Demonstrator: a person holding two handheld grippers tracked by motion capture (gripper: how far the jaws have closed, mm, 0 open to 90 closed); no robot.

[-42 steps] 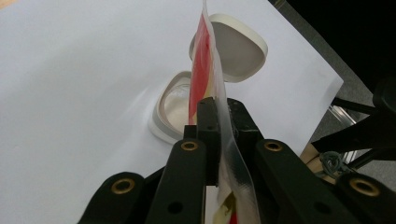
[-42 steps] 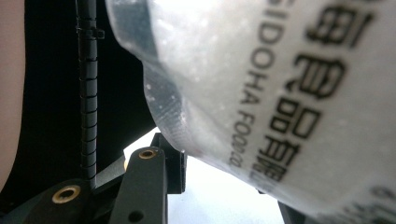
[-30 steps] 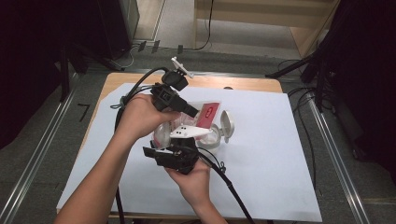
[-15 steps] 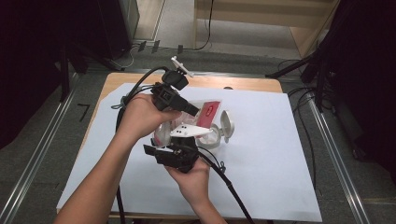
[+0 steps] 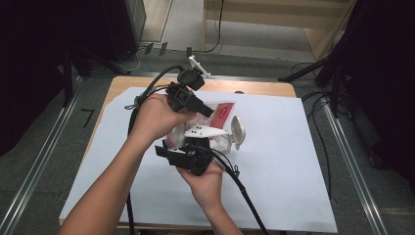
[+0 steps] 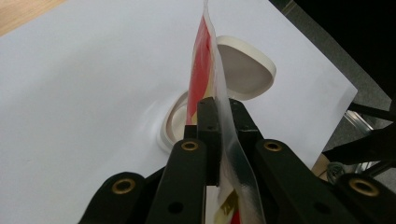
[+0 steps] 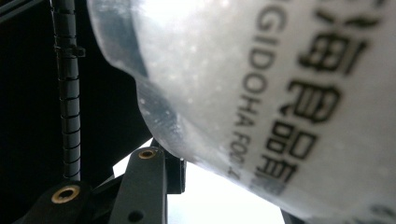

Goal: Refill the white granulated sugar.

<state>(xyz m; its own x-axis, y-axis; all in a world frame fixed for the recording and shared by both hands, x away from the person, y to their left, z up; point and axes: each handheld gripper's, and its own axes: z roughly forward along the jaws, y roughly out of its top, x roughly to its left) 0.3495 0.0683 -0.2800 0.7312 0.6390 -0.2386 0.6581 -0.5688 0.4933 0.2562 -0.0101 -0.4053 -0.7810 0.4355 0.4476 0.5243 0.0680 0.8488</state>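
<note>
My left gripper (image 5: 208,111) is shut on a clear packet with red print (image 5: 222,110) and holds it on edge over the middle of the table. In the left gripper view the packet (image 6: 203,70) rises thin from between the closed jaws (image 6: 219,121). Beyond it are a round white lid (image 6: 245,70) and the container's open rim (image 6: 170,126). My right gripper (image 5: 205,141), nearer the person, grips a translucent plastic container (image 5: 222,143). Up close that container (image 7: 261,93) bears black lettering and sits against the jaws (image 7: 224,200). The lid (image 5: 239,129) stands tilted beside it.
A white paper sheet (image 5: 303,176) covers most of the wooden table (image 5: 254,88). Black cables trail from both grippers, one (image 5: 244,196) running to the front edge. Metal rails (image 5: 352,161) line the floor on either side, with dark curtains beyond.
</note>
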